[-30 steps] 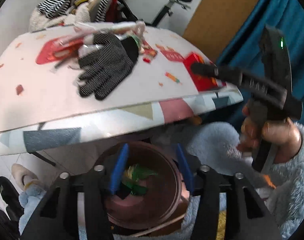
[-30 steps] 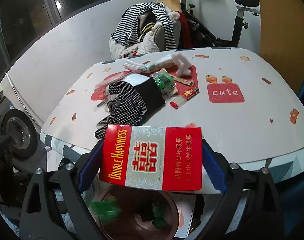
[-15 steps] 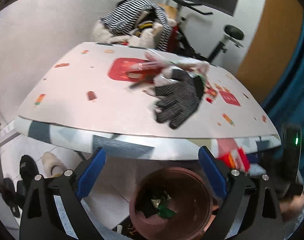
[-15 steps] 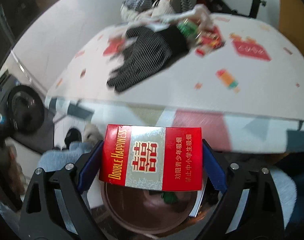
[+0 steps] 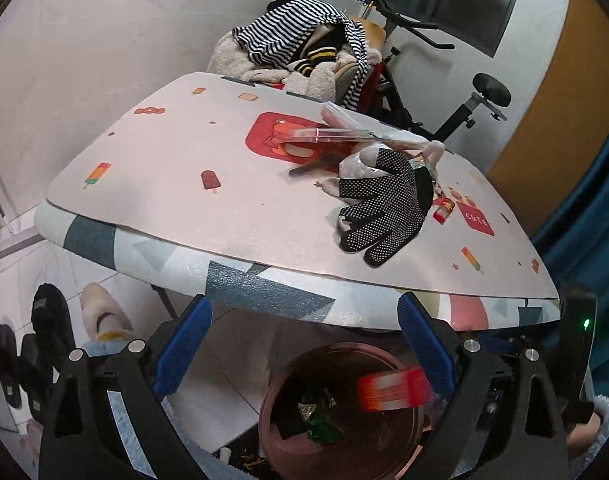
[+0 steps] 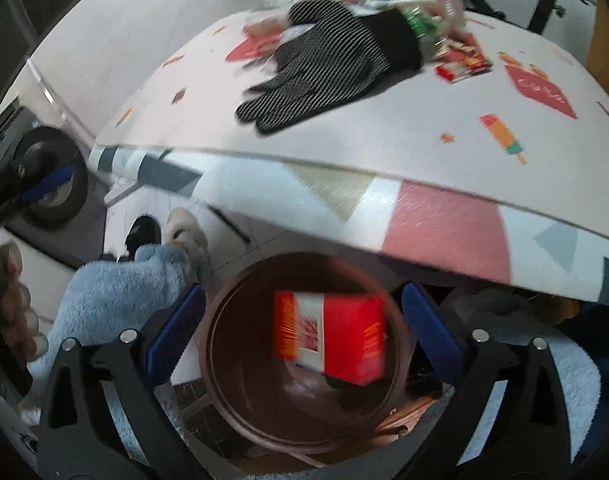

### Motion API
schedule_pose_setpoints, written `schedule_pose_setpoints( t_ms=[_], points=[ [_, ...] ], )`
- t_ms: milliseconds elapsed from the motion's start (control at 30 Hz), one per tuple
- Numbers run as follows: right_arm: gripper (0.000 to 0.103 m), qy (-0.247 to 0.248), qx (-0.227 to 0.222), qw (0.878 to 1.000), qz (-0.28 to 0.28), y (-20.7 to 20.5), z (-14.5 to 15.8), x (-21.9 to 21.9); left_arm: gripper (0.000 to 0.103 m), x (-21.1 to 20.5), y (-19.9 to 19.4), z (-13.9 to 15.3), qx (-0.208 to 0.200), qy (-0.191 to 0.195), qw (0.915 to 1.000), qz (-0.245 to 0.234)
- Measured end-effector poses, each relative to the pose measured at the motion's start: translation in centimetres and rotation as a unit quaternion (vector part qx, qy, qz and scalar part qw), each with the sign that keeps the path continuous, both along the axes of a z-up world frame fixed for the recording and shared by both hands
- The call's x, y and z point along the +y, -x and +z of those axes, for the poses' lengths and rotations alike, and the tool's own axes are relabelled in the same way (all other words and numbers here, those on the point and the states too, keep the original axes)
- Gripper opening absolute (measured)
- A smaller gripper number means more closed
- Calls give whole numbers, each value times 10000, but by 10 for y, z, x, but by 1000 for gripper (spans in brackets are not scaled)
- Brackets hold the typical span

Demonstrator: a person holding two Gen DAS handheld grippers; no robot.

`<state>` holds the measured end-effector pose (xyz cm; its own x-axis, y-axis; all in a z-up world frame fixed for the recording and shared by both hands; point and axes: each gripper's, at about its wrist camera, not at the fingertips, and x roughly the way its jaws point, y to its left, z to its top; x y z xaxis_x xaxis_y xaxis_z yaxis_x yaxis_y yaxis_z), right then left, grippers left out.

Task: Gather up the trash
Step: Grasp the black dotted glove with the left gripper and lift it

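- Right gripper (image 6: 302, 330) wide, empty; we see the red pack (image 6: 330, 338) blurred over the bin (image 6: 224, 384).
- Left gripper (image 5: 302, 344) wide; glove (image 5: 384, 210) at 1 o'clock, nearer us.

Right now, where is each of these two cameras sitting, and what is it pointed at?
Left wrist view: rides the left tongs, looking over the bin toward the table; both open fingers show.
Right wrist view: rides the right tongs, looking down at the bin and red box; open fingers and a fuzzy blue sleeve show.
Shared: bin, box, table, black glove.
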<state>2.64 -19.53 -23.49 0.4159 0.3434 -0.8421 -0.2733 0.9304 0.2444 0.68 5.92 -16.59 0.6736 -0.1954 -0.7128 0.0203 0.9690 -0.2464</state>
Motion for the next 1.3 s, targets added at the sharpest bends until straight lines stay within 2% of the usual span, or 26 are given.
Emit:
schedule_pose_setpoints(
  t_ms=[233, 300, 367, 567, 800, 900, 1033, 1100, 1133, 1167, 1200, 1233, 1267, 1300],
  points=[
    [97, -27, -393, 9986, -359, -17, 16, -20, 91, -9, -13, -2, 7, 169, 9997, -175],
    [97, 36, -446, 9976, -534, -22, 19, -27, 88, -14, -21, -1, -36, 184, 9994, -289],
    [97, 77, -525, 9961, -707, -29, 22, -33, 81, -20, -31, -1, -43, 181, 9990, -410],
    [97, 138, -738, 9921, -1002, -48, 29, -54, 70, -50, -76, -15, -55, -122, 9966, -818],
    [97, -53, -829, 9878, -1317, -62, 31, -77, 68, -97, -133, -32, 57, -339, 9910, -1292],
    [97, -162, -735, 9881, -1338, -66, 29, -86, 68, -114, -152, -46, 230, -579, 9890, -1340],
    [97, 43, -788, 9876, -1354, -67, 29, -92, 66, -124, -164, -65, 447, -932, 9861, -1297],
    [97, 118, -802, 9874, -1356, -69, 28, -95, 65, -127, -164, -67, 384, -1042, 9857, -1266],
    [97, 114, -804, 9874, -1360, -69, 28, -97, 61, -128, -163, -68, 376, -1115, 9852, -1246],
    [97, 102, -806, 9872, -1375, -70, 27, -100, 43, -129, -162, -69, 358, -1178, 9846, -1244],
    [97, 97, -808, 9867, -1410, -71, 27, -102, 34, -130, -162, -69, 349, -1216, 9839, -1265],
    [97, 89, -806, 9864, -1431, -71, 26, -103, 10, -130, -161, -68, 319, -1239, 9831, -1310],
    [97, 44, -801, 9859, -1468, -71, 26, -105, 6, -129, -160, -67, 345, -1206, 9828, -1354],
    [97, 7, -807, 9855, -1495, -71, 27, -107, 6, -127, -159, -65, 359, -1139, 9833, -1372]
  ],
)
